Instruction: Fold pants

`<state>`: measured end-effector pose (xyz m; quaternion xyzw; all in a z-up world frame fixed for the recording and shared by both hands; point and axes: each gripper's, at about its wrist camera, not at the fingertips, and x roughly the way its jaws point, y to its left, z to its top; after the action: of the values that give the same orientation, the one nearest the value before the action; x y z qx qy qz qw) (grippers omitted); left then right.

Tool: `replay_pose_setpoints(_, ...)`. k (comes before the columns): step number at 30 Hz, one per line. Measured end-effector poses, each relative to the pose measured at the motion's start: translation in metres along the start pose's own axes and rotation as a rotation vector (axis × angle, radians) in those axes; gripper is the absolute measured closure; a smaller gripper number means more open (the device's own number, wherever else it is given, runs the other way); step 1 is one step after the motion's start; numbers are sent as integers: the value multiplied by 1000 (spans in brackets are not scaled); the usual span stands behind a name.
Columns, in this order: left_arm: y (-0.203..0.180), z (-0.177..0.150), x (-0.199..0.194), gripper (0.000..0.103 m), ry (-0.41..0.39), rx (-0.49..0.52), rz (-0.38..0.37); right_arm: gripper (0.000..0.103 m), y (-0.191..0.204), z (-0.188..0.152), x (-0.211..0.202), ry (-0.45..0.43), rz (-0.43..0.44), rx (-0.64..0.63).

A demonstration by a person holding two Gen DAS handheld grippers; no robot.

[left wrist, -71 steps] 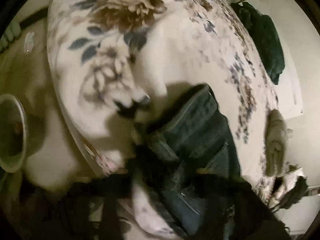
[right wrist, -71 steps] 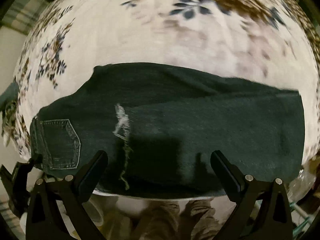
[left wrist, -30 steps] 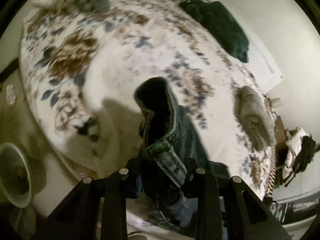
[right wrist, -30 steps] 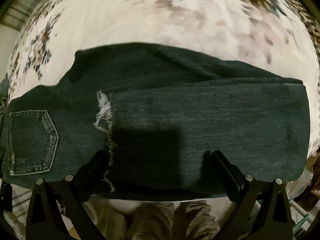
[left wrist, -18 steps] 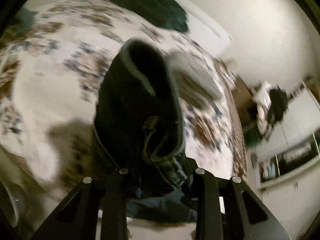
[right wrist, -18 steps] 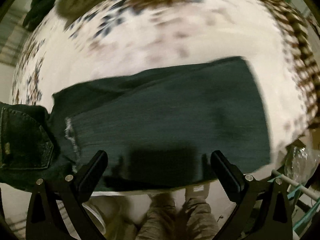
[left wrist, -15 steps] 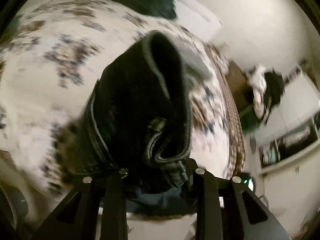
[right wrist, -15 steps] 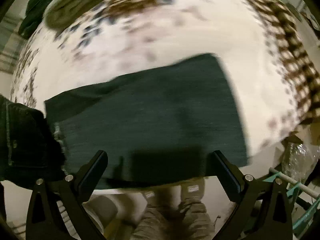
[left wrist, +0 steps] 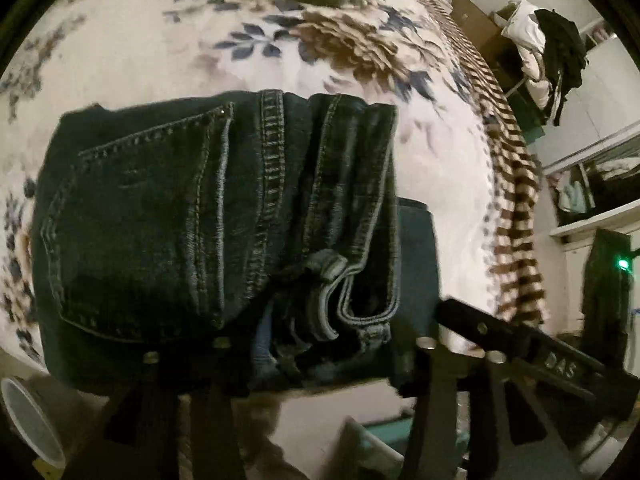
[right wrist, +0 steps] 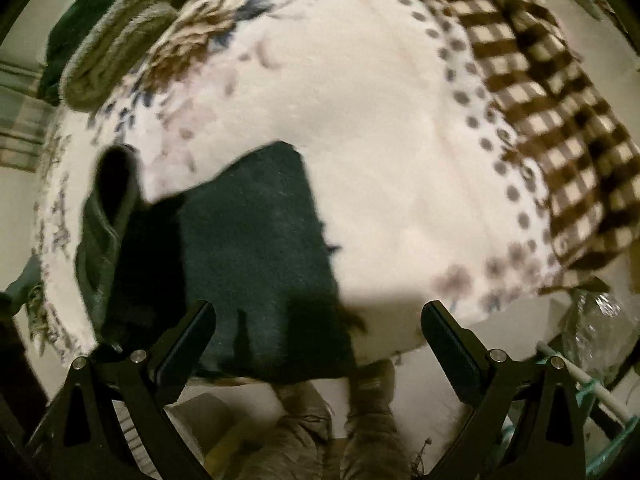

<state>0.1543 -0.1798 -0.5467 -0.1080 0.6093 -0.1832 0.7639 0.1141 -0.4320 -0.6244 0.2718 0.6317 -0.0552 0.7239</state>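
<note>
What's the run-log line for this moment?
step: fold waist end over legs | left gripper: shut on jeans waistband, over leg end | right gripper: open, empty | surface: floral blanket

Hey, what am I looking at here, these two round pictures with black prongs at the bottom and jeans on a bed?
A person holds a two-finger gripper in each hand; a fisheye camera on each looks along its fingers, so each picture is round. In the left camera's picture the left gripper is clamped on the jeans, folded waist end over the leg, on the floral bedspread. In the right camera's picture the right gripper is open and empty above the jeans' leg end. A rolled towel lies farther back.
</note>
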Motion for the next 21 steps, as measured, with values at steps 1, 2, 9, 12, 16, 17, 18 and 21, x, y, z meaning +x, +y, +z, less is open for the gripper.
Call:
replay_pose_setpoints(1,-3,-1,-7,39,4,2,-10,0,1,3,-2,0,18,-7)
replay_pose_setpoints(2,-5,0,-14,20,6,1,3,0,6,8,0,0,31,-11)
replay_pose_setpoints(9,13,11,-50,15,-21,-19,196,0,39,38,8,22,186,-22)
replay_pose_setpoints(12,34,17,-44,15,-20,-34,297,0,59,44,22,63,222,-81)
replay_pose_setpoints(16,66,23,-37,15,-25,-64,380,0,87,53,53,122,223,-166)
replay_pose_setpoints(17,74,25,-36,15,-26,-70,405,0,93,56,59,126,209,-181)
replay_pose_setpoints(18,81,27,-36,15,-27,-79,423,0,98,59,66,131,189,-198)
replay_pose_setpoints(21,102,29,-39,15,-29,-109,452,0,106,64,77,146,154,-196)
